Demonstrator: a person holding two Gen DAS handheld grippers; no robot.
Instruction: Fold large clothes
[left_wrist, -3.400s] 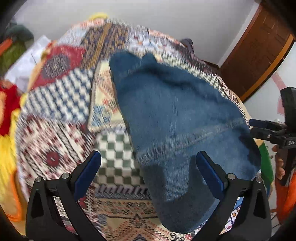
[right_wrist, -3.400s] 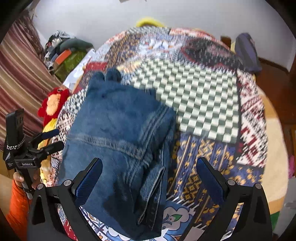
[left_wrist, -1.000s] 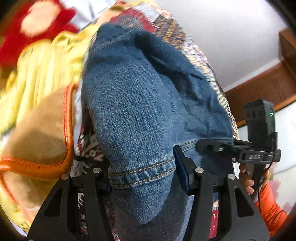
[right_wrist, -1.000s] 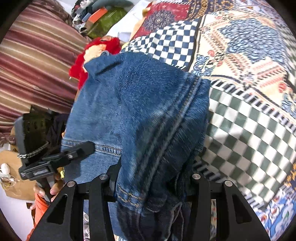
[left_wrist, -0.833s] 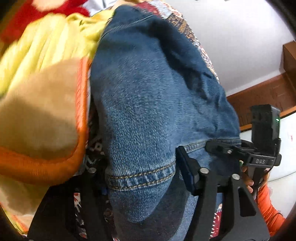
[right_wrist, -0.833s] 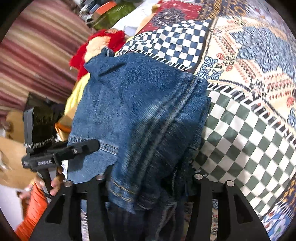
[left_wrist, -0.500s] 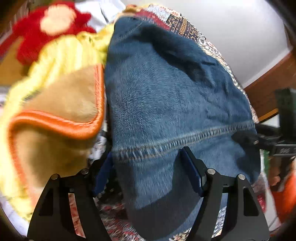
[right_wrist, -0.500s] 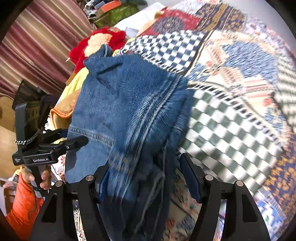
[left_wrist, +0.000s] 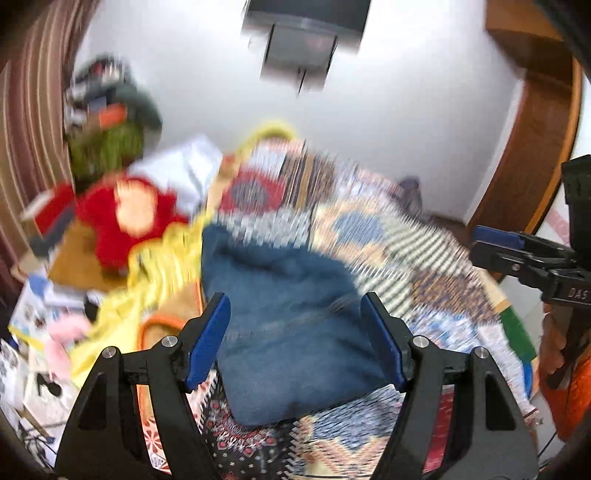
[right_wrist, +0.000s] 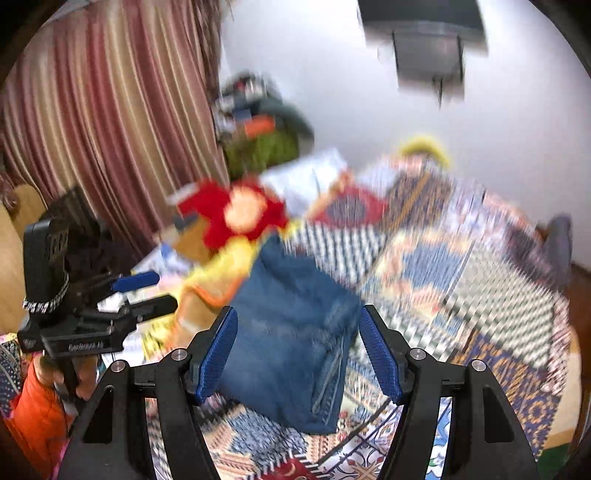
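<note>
The folded blue jeans (left_wrist: 288, 332) lie on the patterned bedspread (left_wrist: 424, 266) near its left front edge, also in the right wrist view (right_wrist: 291, 339). My left gripper (left_wrist: 295, 339) is open and empty, raised above and behind the jeans. My right gripper (right_wrist: 295, 350) is open and empty, also lifted off the jeans. Each gripper shows in the other's view: the right one (left_wrist: 495, 243) at the right, the left one (right_wrist: 140, 291) at the left. Both views are motion-blurred.
A red plush toy (right_wrist: 236, 214) and a yellow-orange cloth (left_wrist: 159, 280) lie left of the jeans. A striped curtain (right_wrist: 110, 122) hangs at the left, clutter (right_wrist: 258, 125) is piled by the white wall, and a wooden door frame (left_wrist: 535, 147) stands at the right.
Both grippers have let go of the jeans, opened and pulled up and back. The jeans now rest folded on the bed.
</note>
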